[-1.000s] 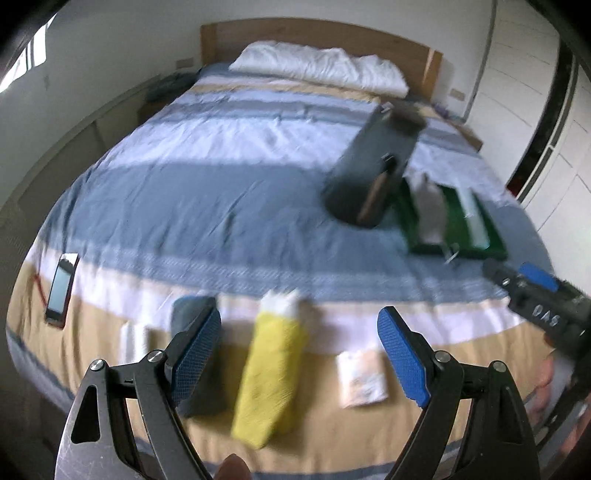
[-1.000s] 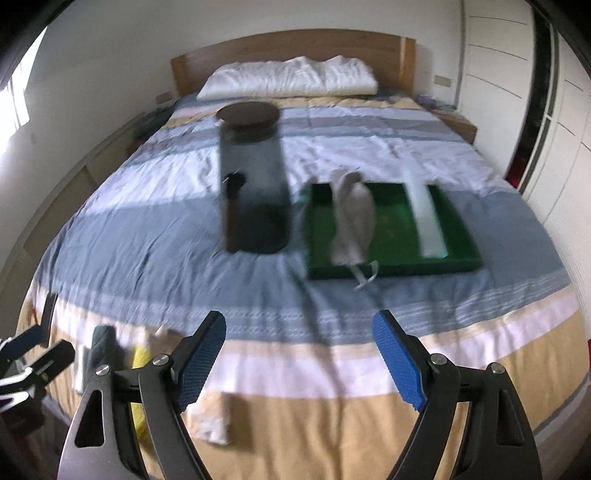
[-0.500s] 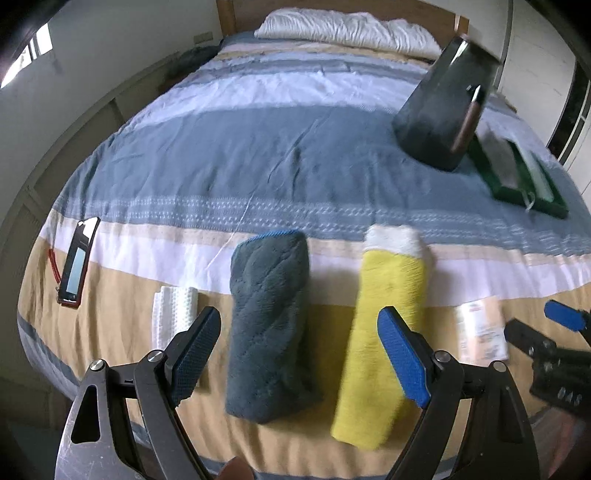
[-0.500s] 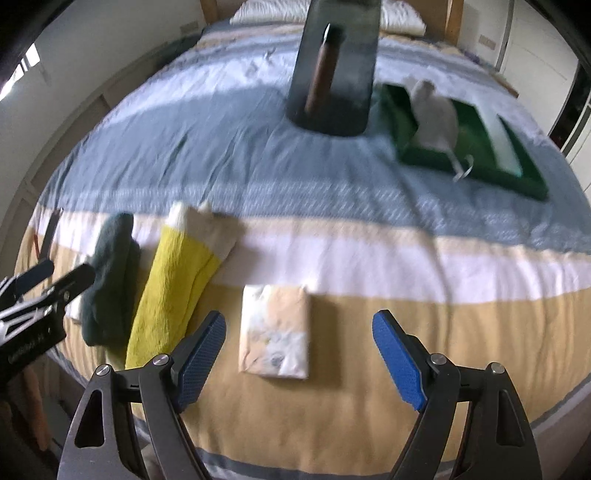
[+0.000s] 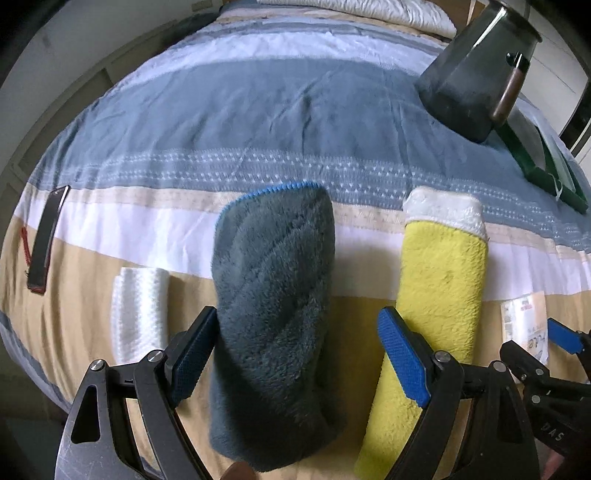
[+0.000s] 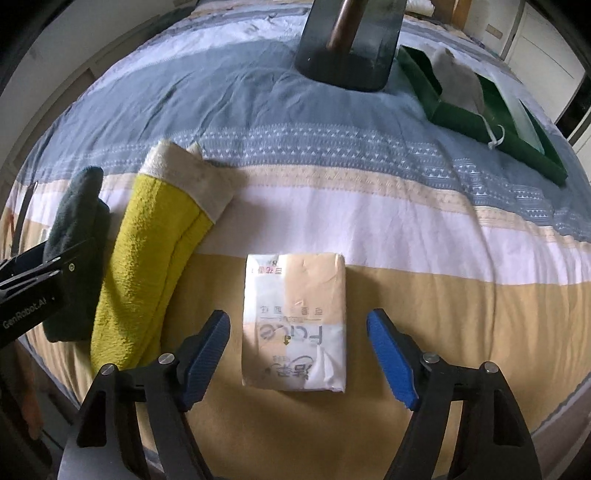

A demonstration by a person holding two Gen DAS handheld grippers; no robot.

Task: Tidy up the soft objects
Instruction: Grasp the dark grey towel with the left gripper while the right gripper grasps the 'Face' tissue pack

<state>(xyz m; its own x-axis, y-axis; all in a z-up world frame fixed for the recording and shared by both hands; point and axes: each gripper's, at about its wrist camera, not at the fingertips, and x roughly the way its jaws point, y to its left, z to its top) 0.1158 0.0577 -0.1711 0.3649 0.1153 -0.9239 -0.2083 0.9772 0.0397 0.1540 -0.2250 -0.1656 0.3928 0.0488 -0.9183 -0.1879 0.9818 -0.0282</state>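
A folded grey towel (image 5: 273,317) lies on the tan band of a striped bedspread (image 5: 280,122), close to the foot edge of the bed. The left gripper (image 5: 295,360) straddles its near half, jaws spread, the left pad just beside the towel's edge and the right pad clear of it. Right of the grey towel, apart from it, lies a yellow towel (image 5: 436,295) with a white end pointing up the bed. Further right is a tissue pack (image 6: 294,325), flat on the tan band; the right gripper (image 6: 298,363) stands over it with jaws that have just been closing a little, the pack between them and neither pad touching it. Left of the grey towel sits a small white cloth (image 5: 139,310), and beyond that a phone (image 5: 47,240) near the bed's side edge. Up the bed from the towels, on the blue band, stands a dark smoked jar (image 5: 476,70), and to its right a green tray (image 6: 491,110) holding a pale cloth (image 6: 460,79). A white pillow (image 5: 369,9) lies at the head. Pale walls and cupboard doors surround the bed.
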